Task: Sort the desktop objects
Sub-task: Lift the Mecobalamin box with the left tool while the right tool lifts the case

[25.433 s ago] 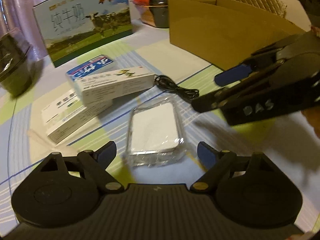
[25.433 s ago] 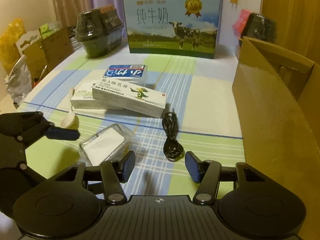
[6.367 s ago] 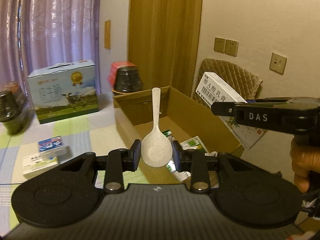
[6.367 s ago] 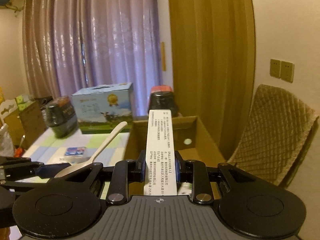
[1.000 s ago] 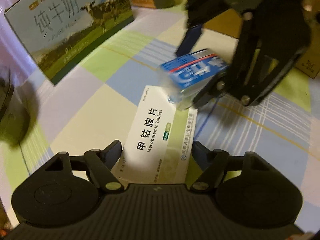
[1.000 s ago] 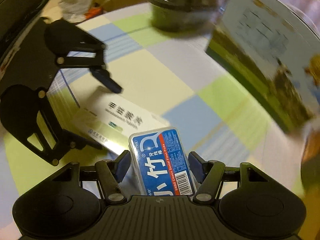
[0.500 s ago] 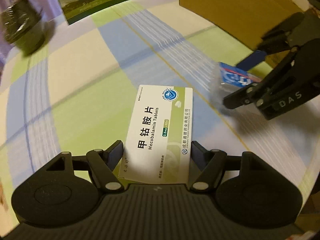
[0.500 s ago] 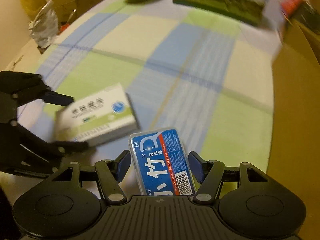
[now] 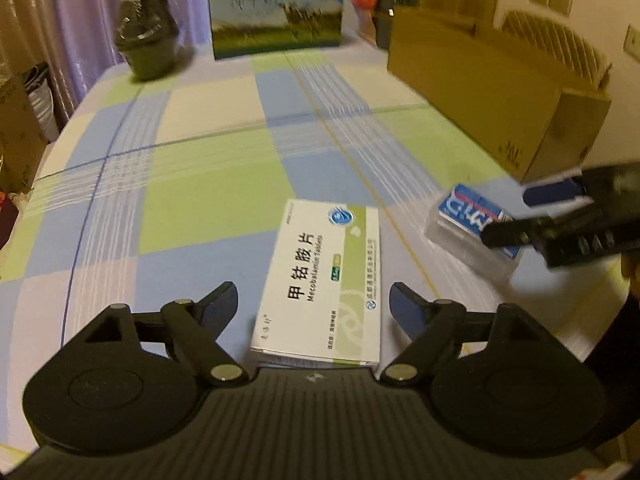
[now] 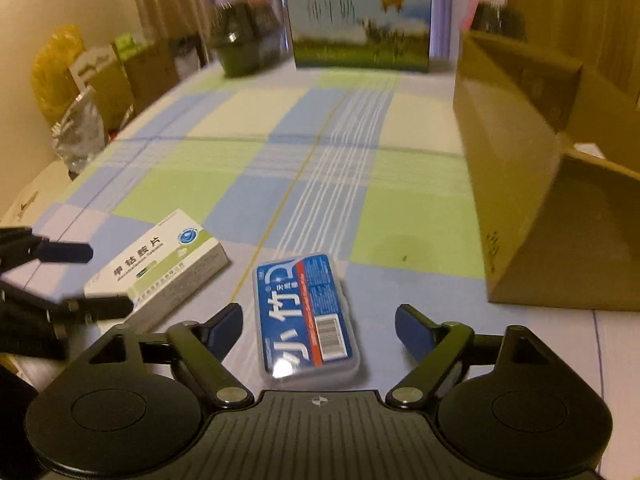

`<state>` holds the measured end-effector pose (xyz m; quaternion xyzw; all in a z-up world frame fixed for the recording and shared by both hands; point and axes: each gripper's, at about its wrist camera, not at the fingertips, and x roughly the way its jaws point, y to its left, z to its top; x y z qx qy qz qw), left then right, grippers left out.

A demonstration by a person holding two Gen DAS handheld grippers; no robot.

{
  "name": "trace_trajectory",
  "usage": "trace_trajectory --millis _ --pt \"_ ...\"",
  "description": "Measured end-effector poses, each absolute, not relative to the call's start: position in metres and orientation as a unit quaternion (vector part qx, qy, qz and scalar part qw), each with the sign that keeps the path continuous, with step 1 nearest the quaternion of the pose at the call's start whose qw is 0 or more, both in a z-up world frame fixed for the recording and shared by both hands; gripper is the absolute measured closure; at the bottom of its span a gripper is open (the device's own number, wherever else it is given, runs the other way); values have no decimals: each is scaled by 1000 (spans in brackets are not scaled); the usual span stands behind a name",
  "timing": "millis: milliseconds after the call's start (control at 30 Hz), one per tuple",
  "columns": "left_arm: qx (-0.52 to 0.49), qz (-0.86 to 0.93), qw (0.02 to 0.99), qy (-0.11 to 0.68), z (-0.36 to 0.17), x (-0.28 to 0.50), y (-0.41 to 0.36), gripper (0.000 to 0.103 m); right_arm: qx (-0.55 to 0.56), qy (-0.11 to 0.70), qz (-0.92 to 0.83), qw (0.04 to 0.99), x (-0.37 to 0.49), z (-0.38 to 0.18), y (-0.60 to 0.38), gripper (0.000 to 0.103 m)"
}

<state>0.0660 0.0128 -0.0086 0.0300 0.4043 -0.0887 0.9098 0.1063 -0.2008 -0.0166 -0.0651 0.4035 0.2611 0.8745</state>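
Note:
A white and green medicine box point(image 9: 320, 280) lies flat on the checked tablecloth point(image 9: 208, 184), between the spread fingers of my left gripper point(image 9: 314, 304), which is open. A blue dental floss case point(image 10: 306, 316) lies flat between the fingers of my right gripper point(image 10: 320, 322), also open, with a gap on each side. In the right wrist view the medicine box point(image 10: 160, 268) sits just left of the case, with the left gripper point(image 10: 86, 278) around its near end. In the left wrist view the floss case point(image 9: 472, 220) and the right gripper point(image 9: 524, 216) are at the right.
An open cardboard box point(image 10: 516, 168) stands along the right side of the table. A milk carton point(image 9: 276, 12), a dark pot point(image 9: 148, 48) and a red and black container point(image 9: 384, 0) line the far edge. Bags and boxes point(image 10: 80, 92) crowd the floor at left.
Both grippers have opened wider. The floss case, held tilted up half a second ago, now lies flat on the cloth. Both views have swung toward the far end of the table.

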Motion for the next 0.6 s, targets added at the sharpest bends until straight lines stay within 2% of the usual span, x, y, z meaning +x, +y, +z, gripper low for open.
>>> trace_trajectory --millis 167,400,467,533,600 --pt "17 -82 919 385 -11 66 17 23 -35 395 282 874 101 -30 -195 21" --pt "44 -105 921 373 -17 72 3 23 -64 395 259 879 99 -47 -191 23" --pt "55 -105 919 376 -20 74 -1 23 -58 400 251 879 99 -48 -194 37" --pt "59 -106 918 378 -23 78 -4 23 -51 401 249 880 99 -48 -196 45" --pt "60 -103 915 385 -27 80 -5 24 -46 401 248 881 99 -47 -198 45"
